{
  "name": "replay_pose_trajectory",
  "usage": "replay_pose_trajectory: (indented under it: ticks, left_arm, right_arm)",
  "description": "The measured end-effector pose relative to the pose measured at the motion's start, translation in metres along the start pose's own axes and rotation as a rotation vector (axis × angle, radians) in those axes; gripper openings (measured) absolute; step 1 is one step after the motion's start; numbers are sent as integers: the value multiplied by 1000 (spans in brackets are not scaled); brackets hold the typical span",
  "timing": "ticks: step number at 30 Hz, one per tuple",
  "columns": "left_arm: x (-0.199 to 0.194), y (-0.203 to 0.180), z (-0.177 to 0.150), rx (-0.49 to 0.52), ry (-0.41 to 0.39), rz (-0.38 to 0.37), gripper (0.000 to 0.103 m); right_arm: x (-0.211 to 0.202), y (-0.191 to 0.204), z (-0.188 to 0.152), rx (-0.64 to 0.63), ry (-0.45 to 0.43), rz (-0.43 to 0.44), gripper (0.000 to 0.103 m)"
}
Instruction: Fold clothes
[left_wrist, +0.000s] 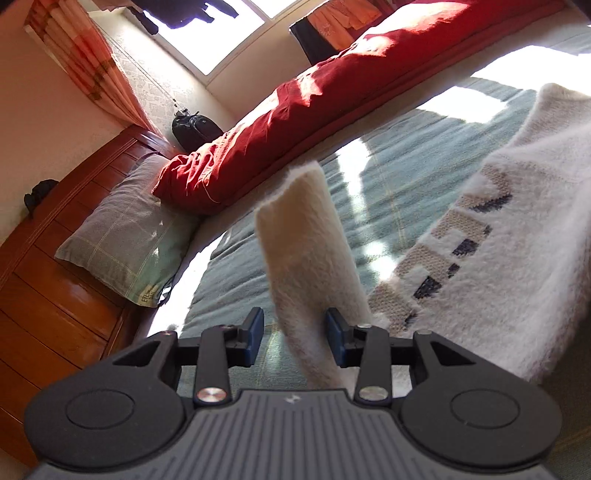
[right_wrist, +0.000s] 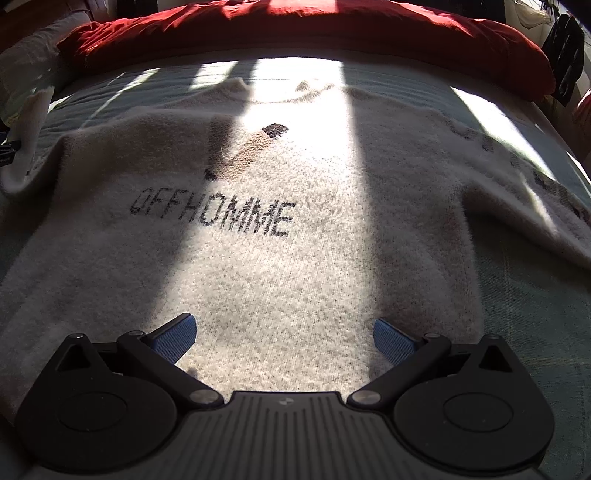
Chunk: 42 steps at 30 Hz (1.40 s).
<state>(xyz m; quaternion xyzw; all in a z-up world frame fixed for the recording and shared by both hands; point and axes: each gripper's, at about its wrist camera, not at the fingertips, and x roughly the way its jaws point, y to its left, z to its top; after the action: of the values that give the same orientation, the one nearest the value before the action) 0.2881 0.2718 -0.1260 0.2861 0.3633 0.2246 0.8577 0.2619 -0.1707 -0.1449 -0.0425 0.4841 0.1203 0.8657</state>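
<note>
Left gripper (left_wrist: 295, 332) has a sleeve (left_wrist: 303, 251) of the cream sweater (right_wrist: 258, 258) between its half-parted jaws; whether the pads pinch it I cannot tell. That sleeve runs away from the gripper, its cuff end raised toward the red quilt (left_wrist: 295, 110). Right gripper (right_wrist: 284, 336) hovers wide open over the hem. On the bed (left_wrist: 406, 177) the sweater lies flat, face up, collar toward the quilt, hem nearest the gripper.

The sweater (right_wrist: 280, 258) is showing cream-white with black "OFFHOMME" lettering and beige-and-navy blocks along its sleeve (left_wrist: 461, 243) — lying on a grey-green bedspread (left_wrist: 406, 177), a red duvet (left_wrist: 295, 118) glowing behind.
</note>
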Motion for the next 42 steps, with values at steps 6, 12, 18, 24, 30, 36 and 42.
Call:
replay_pose_trajectory:
  ticks: [6,12,18,24,30,36,42]
  left_arm:
    - [17,51,-42,-90,109,65,40]
    - [18,92,-84,-243,204,50,41]
    - [9,114,-96,-380,185,-96,49]
    - [12,128,-85,-626,153,-436,52]
    - [36,137,-76,-879,169,-809,71]
    - [65,101,-69,-933,247,-861,74]
    - [73,93,-103,-966,273,-787,74]
  right_arm:
    - [-1,11,2,-33,-1,7,103]
    - [-4,17,5,-44,-8,5,103]
    - [-6,29,9,-76,-13,12,103]
    - [-7,37,10,-98,-6,15,103]
    - [-6,38,10,-95,4,10,103]
    - [3,46,7,-99,32,15,103]
    - [7,49,8,-111,50,4,103]
